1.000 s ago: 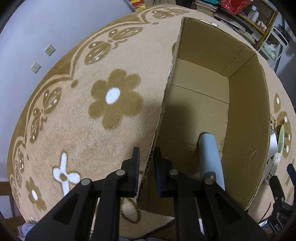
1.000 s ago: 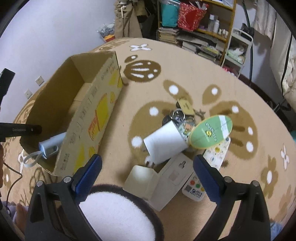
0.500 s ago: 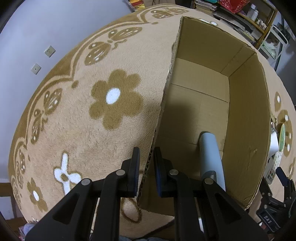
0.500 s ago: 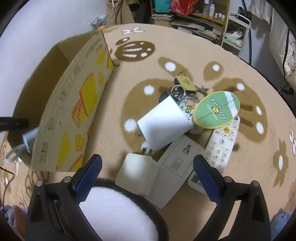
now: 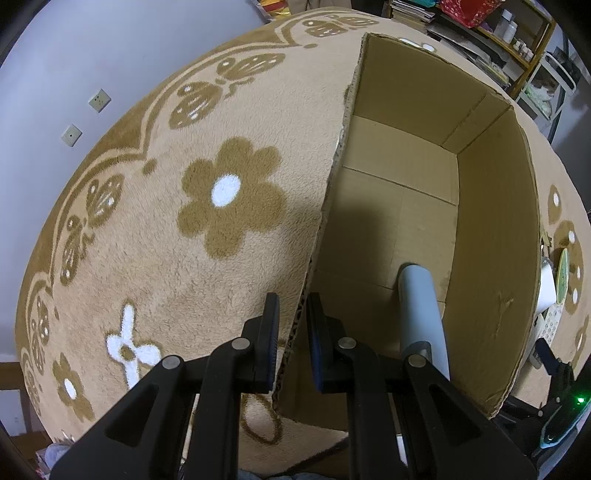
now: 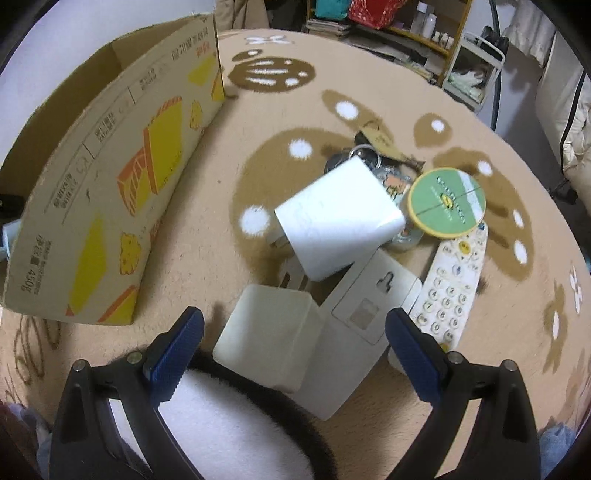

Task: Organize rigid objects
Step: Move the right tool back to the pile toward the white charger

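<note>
My left gripper is shut on the left wall of the open cardboard box, one finger on each side of the wall. A grey-blue cylinder lies inside the box. My right gripper stands wide open just above a pile on the rug. A cream cube charger sits between its blue pads, untouched. Beyond it lie a flat white card box, a larger white charger, a green round tin, a white remote and a bunch of keys.
A tan rug with brown flowers covers the floor. The box's printed outer wall stands left of the pile. A dark-rimmed white fluffy patch lies under my right gripper. Shelves and a wall with sockets stand behind.
My right gripper has sunk toward the pile, so the cream charger now lies between its open fingers. The left gripper and the box have stayed still.
</note>
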Demonstrator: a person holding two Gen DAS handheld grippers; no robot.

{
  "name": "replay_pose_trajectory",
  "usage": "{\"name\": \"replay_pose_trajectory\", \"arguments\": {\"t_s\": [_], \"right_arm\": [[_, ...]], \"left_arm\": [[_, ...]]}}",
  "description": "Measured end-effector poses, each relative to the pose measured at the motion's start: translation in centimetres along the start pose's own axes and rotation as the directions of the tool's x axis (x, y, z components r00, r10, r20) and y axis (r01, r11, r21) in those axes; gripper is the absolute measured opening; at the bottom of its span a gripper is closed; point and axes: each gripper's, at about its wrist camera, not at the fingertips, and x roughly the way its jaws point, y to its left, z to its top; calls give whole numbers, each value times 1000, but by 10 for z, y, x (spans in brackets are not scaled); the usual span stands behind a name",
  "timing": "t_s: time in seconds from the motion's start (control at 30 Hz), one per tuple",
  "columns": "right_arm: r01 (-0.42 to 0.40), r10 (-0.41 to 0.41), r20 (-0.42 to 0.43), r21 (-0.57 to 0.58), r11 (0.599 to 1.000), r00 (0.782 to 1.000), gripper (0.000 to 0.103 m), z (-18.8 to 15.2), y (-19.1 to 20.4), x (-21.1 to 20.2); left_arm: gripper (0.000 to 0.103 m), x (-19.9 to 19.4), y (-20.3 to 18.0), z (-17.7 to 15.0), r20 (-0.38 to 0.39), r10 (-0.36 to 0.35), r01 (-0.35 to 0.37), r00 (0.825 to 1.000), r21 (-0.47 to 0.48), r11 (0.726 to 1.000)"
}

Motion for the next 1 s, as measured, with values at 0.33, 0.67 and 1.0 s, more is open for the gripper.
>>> {"name": "replay_pose_trajectory", "arguments": {"t_s": [0.33,0.67,1.0], "right_arm": [[25,-26,-38,-16,1000,999,103,-4,10,8],[68,-68,-38,-10,998,997,89,-2,6,6],[94,-96,-15,-88,992,995,52,-4,20,-2]], "left_arm": [[14,0,-1,-1,1,2,-2,1000,4,1000],[14,0,-1,0,-1,-1,1,1000,0,1000],[14,-1,-2,0,0,8,-8,1000,7,1000]]}}
